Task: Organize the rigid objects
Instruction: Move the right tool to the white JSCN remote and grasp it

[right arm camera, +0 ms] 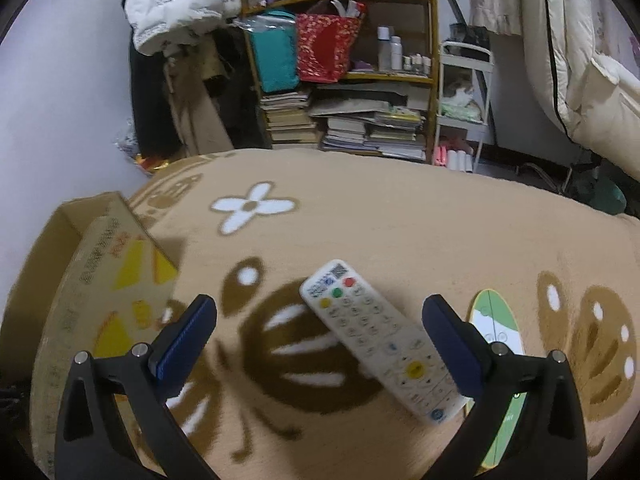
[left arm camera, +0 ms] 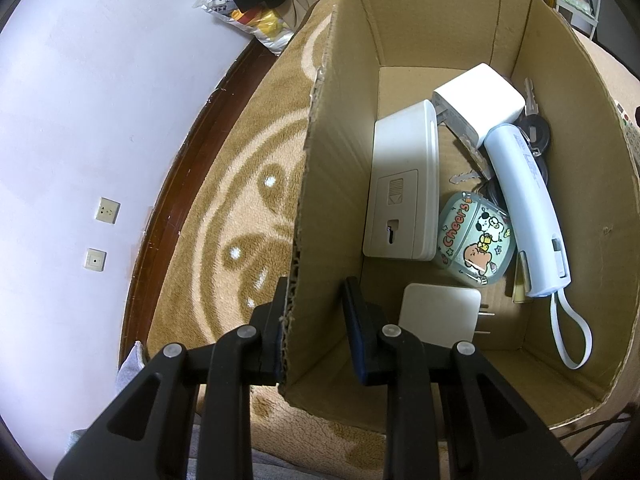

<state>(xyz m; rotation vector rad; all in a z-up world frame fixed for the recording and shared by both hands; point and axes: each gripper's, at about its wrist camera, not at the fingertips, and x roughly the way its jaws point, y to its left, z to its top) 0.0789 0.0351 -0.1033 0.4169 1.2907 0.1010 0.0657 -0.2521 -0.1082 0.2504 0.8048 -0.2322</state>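
Now the right tool (right arm camera: 320, 334), spread wide, is hovering over the remote (right arm camera: 380, 340); align across its narrow width while the left tool (left arm camera: 316, 316) is straddling, not visibly pinching, the box wall (left arm camera: 320, 200).

White wall (left arm camera: 100, 80), cluttered wooden bookshelf (right arm camera: 340, 72), beige blanket (right arm camera: 380, 220).

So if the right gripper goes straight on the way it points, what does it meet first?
Most likely the white remote, lying on the tan blanket between the open right gripper's fingers. Its near end sits close to the right-hand finger, though depth is hard to judge.
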